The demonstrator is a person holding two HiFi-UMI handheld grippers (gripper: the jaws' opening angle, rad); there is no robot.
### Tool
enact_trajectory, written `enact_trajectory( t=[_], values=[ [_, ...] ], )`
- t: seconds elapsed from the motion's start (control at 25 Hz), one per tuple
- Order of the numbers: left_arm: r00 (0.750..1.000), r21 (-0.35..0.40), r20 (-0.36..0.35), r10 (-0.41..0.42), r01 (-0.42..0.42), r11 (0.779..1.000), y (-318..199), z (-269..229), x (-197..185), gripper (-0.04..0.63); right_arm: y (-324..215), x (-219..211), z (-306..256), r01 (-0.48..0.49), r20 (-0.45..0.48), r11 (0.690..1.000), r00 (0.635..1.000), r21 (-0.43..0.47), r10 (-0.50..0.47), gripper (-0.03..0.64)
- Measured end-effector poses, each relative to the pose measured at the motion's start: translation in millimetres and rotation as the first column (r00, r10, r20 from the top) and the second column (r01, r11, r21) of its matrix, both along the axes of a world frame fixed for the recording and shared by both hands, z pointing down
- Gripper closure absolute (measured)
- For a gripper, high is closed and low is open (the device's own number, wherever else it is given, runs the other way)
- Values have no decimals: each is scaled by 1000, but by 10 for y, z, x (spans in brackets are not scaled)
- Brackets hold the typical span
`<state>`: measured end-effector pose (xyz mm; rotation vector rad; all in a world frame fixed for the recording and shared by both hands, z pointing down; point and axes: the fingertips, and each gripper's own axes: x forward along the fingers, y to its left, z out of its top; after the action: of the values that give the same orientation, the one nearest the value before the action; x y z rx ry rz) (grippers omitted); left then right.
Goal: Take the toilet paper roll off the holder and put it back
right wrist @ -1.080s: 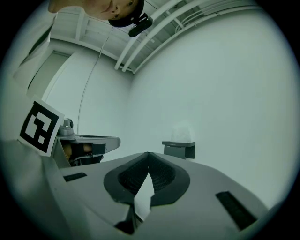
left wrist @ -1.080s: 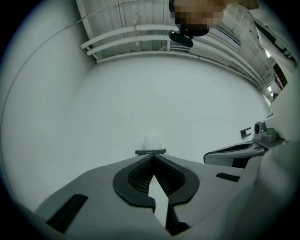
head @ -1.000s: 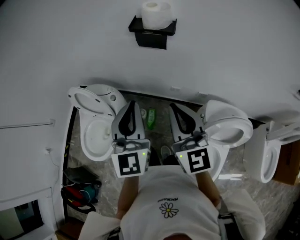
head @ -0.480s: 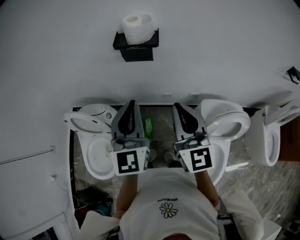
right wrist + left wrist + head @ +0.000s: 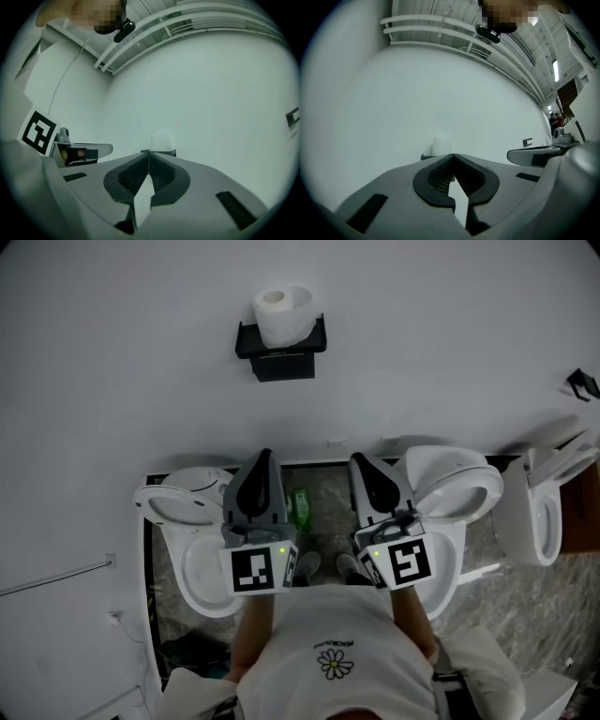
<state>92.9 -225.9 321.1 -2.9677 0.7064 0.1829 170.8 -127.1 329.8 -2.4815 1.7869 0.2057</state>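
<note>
A white toilet paper roll (image 5: 283, 315) stands on a black holder (image 5: 281, 354) fixed to the white wall. Both grippers are held well short of it, side by side, pointing at the wall. My left gripper (image 5: 263, 459) is shut and empty, and its tips meet just under the roll (image 5: 442, 145) in the left gripper view. My right gripper (image 5: 363, 465) is also shut with nothing in it; in the right gripper view the roll (image 5: 161, 140) and holder (image 5: 169, 152) show just past the closed tips.
Below the grippers, white toilets stand on a marbled floor: one at the left (image 5: 187, 554), one at the right (image 5: 457, 486), a third at the far right (image 5: 539, 517). A green bottle (image 5: 301, 506) lies between them. A black wall fitting (image 5: 583, 383) sits at the right edge.
Both grippers have tilted up and moved slightly toward the wall. The head view has shifted, so the holder sits lower in the picture. Jaws stay shut.
</note>
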Motion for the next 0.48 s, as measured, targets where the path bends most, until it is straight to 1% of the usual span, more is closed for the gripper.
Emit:
enact_trajectory(
  t=[0.08, 0.16, 0.28, 0.4, 0.44, 0.48],
  values=[
    [1000, 9, 6, -1, 1, 1000, -52, 0, -11, 578, -13, 12, 5, -8, -2, 1000, 1000, -1, 8, 606],
    [1000, 12, -3, -2, 2, 1000, -90, -29, -3, 578, -36, 32, 19, -12, -6, 1000, 1000, -8, 12, 606],
    [1000, 31, -5, 4, -4, 1000, -136, -81, 12, 578, -103, 74, 2, -1, 12, 1000, 1000, -14, 1, 606],
    [1000, 44, -14, 9, -8, 999, -176, -142, 7, 578, -206, 150, -210, 13, 17, 999, 1000, 31, -14, 600],
    [1000, 40, -24, 8, -7, 999, -184, -167, 3, 578, -256, 179, -321, 23, 14, 998, 1000, 53, -24, 584],
    [999, 34, -36, 6, -4, 999, -188, -190, -5, 578, -319, 205, -436, 40, 12, 996, 999, 74, -41, 547]
  ],
)
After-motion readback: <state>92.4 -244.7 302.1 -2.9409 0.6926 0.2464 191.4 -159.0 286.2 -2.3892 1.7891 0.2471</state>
